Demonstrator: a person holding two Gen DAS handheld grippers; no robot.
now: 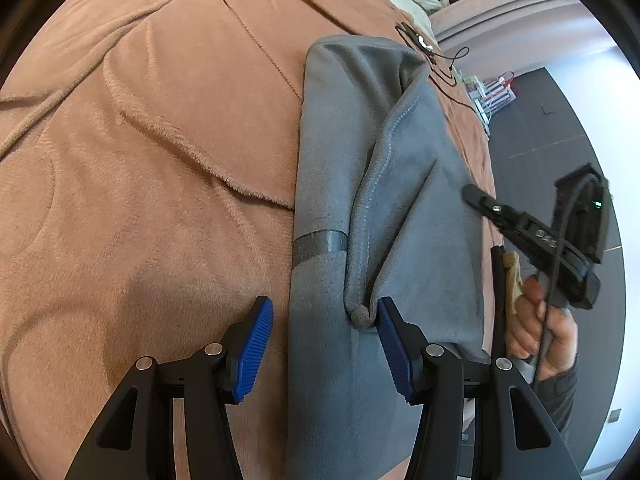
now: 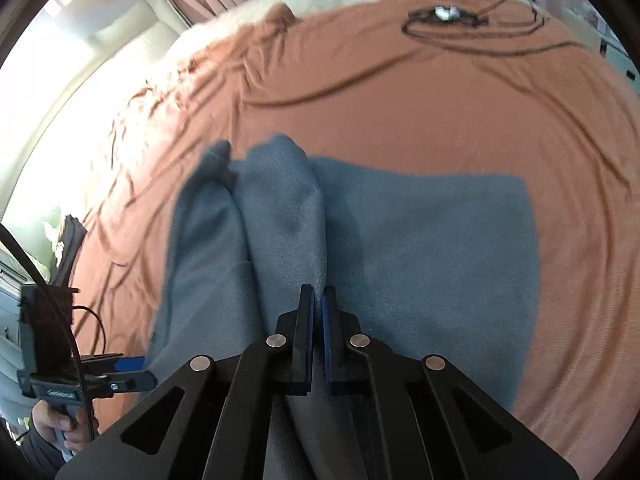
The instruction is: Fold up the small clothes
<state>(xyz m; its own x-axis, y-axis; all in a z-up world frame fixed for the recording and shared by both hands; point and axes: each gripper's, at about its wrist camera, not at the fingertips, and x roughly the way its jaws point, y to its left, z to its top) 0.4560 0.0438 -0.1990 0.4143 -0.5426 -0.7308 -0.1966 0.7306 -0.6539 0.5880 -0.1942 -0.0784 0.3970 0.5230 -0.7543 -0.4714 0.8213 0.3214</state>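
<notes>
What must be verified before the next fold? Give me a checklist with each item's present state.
1. Left claw open over the grey garment, near its edge: ok.
2. Right claw shut: ok.
3. Cloth actually pinched in the right claw: cannot tell.
4. Garment lying flat: not ok; a raised ridge runs along it.
5. Black cable on the blanket apart from the garment: ok in the right wrist view.

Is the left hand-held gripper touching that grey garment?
Touching. The left wrist view shows the left hand-held gripper open, its right pad against the grey garment's bunched fold.
</notes>
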